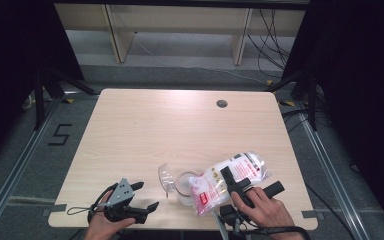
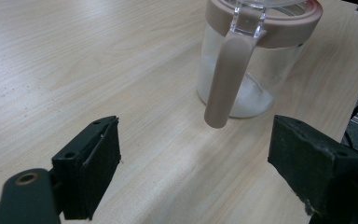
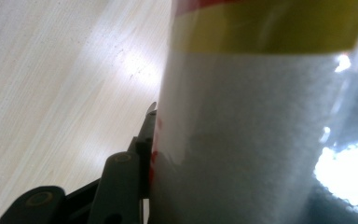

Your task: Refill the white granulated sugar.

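Note:
A clear jar (image 1: 184, 187) with a pinkish-brown rim stands near the table's front edge, its clear lid (image 1: 166, 177) flipped open to the left. In the left gripper view the jar (image 2: 256, 70) holds a little white powder, and a brown latch (image 2: 226, 79) hangs down its side. A plastic bag of white powder (image 1: 245, 166) with red print lies tilted, its low end at the jar's mouth. My right gripper (image 1: 252, 180) is shut on the bag, and one finger (image 3: 144, 135) presses its side. My left gripper (image 1: 147, 195) (image 2: 205, 163) stands open left of the jar, with nothing between its pads.
The light wooden table (image 1: 145, 130) has a round cable hole (image 1: 222, 103) at the back right. Both hands sit at the front edge. Black stands and cables flank the table on the floor.

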`<action>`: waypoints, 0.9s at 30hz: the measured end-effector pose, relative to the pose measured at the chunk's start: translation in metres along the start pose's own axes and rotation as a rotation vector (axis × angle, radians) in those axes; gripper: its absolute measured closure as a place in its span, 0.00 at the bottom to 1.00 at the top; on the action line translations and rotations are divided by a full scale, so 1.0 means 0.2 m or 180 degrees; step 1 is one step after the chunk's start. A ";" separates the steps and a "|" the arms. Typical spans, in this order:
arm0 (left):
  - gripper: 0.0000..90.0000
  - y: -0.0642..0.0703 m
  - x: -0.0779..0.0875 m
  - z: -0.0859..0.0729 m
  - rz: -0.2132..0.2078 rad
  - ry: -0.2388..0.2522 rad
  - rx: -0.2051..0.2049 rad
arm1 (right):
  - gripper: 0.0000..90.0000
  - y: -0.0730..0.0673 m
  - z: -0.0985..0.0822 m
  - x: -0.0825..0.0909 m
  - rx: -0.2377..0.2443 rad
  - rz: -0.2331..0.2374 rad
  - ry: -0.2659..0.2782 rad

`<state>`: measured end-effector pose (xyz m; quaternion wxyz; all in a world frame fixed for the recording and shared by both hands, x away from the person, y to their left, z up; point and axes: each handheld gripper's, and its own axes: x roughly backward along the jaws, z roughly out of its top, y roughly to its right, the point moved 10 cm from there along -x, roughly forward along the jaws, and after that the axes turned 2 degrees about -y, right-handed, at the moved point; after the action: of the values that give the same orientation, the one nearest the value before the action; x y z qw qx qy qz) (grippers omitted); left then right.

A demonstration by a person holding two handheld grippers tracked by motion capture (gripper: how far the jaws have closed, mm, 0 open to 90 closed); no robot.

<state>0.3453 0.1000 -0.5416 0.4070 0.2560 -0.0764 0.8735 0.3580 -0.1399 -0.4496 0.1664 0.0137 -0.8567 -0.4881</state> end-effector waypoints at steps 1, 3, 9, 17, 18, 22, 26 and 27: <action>0.18 0.00 0.00 0.00 0.0002 -0.0002 -0.0006 | 0.66 0.00 0.00 0.00 -0.0002 0.0008 0.0002; 0.18 0.00 0.00 0.00 0.0002 -0.0005 -0.0007 | 0.66 0.00 0.00 0.00 -0.0008 0.0014 -0.0004; 0.18 0.00 0.00 0.01 0.0000 0.0018 -0.0085 | 0.66 0.00 -0.01 0.01 0.0054 0.0026 -0.0026; 0.18 0.00 0.00 0.00 0.0033 -0.0018 -0.0033 | 0.66 0.01 -0.01 0.02 0.0085 0.0003 -0.0038; 0.18 -0.01 0.00 0.00 0.0026 -0.0020 -0.0113 | 0.66 0.01 -0.01 0.02 0.0089 -0.0008 -0.0040; 0.18 0.00 0.00 0.01 0.0008 0.0022 -0.0068 | 0.66 0.01 -0.02 0.02 0.0117 0.0000 -0.0052; 0.18 0.00 0.00 0.00 0.0026 -0.0011 -0.0034 | 0.66 0.01 -0.01 0.02 0.0134 0.0014 -0.0048; 0.18 -0.01 0.00 0.00 0.0023 -0.0017 -0.0090 | 0.66 0.01 -0.01 0.02 0.0158 -0.0001 -0.0045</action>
<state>0.3462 0.1010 -0.5414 0.4072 0.2523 -0.0908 0.8731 0.3552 -0.1403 -0.4455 0.1598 0.0145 -0.8697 -0.4668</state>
